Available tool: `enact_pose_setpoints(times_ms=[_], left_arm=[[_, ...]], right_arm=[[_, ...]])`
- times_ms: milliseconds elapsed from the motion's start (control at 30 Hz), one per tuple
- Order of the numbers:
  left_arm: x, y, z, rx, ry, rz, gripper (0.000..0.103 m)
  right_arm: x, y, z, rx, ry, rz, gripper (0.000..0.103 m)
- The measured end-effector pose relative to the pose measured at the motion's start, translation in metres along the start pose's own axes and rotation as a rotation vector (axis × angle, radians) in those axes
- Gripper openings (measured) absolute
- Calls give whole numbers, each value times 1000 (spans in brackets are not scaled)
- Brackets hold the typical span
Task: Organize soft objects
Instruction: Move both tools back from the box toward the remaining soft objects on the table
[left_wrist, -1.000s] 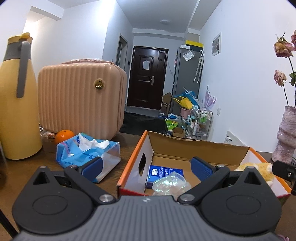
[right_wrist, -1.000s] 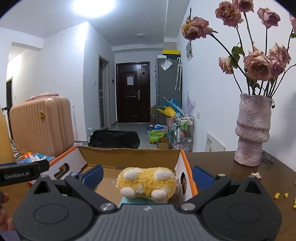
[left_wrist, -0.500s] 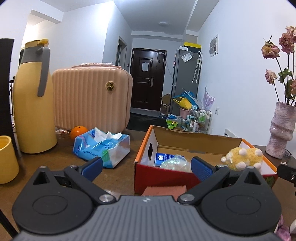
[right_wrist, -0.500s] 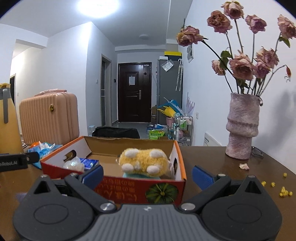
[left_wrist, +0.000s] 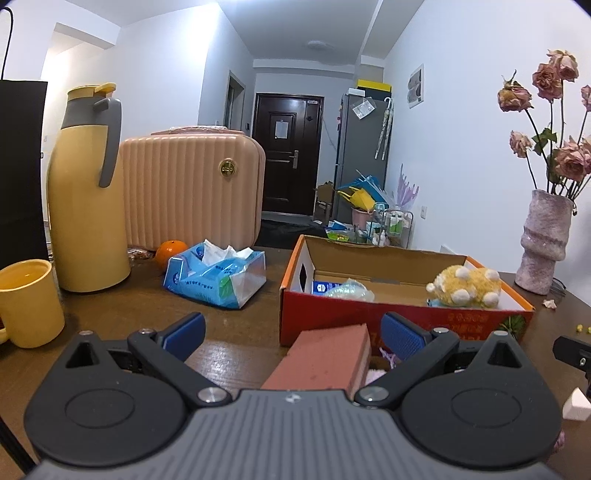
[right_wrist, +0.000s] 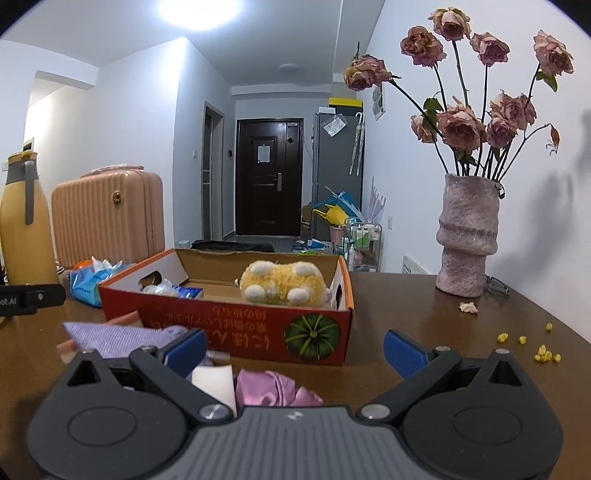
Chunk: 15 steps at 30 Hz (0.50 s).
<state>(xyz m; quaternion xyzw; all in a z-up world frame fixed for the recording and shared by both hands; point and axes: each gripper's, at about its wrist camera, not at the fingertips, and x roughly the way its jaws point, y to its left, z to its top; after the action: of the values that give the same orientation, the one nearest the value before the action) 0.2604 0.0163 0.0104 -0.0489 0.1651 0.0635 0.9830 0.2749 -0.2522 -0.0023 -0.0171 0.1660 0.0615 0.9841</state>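
Observation:
An orange cardboard box (left_wrist: 402, 319) (right_wrist: 236, 328) stands on the brown table, holding a yellow plush toy (left_wrist: 465, 286) (right_wrist: 284, 282), a blue packet (left_wrist: 325, 287) and a clear plastic bag (left_wrist: 349, 291). My left gripper (left_wrist: 291, 332) is open in front of the box, with a reddish sponge block (left_wrist: 325, 360) lying between its fingers, untouched. My right gripper (right_wrist: 293, 345) is open too, over a white sponge (right_wrist: 216, 382) and a pink satin cloth (right_wrist: 273, 387). A purple cloth (right_wrist: 114, 338) lies to its left.
A blue tissue pack (left_wrist: 216, 275), an orange (left_wrist: 170, 251), a yellow thermos (left_wrist: 86, 192), a yellow mug (left_wrist: 29, 302) and a pink suitcase (left_wrist: 192, 188) sit at the left. A vase of dried roses (right_wrist: 467, 236) stands right, with yellow crumbs (right_wrist: 543, 352) on the table.
Both grippers have pulled back from over the box toward the table's near edge. The sponge block, cloths and white sponge have come into view.

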Motion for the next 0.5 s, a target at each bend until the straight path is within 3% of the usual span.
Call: enact_pose_setpoints(times_ms=[500], left_arm=[[-24, 4, -18, 33, 65, -11, 103]], right_arm=[[-21, 7, -18, -23, 48, 2, 103]])
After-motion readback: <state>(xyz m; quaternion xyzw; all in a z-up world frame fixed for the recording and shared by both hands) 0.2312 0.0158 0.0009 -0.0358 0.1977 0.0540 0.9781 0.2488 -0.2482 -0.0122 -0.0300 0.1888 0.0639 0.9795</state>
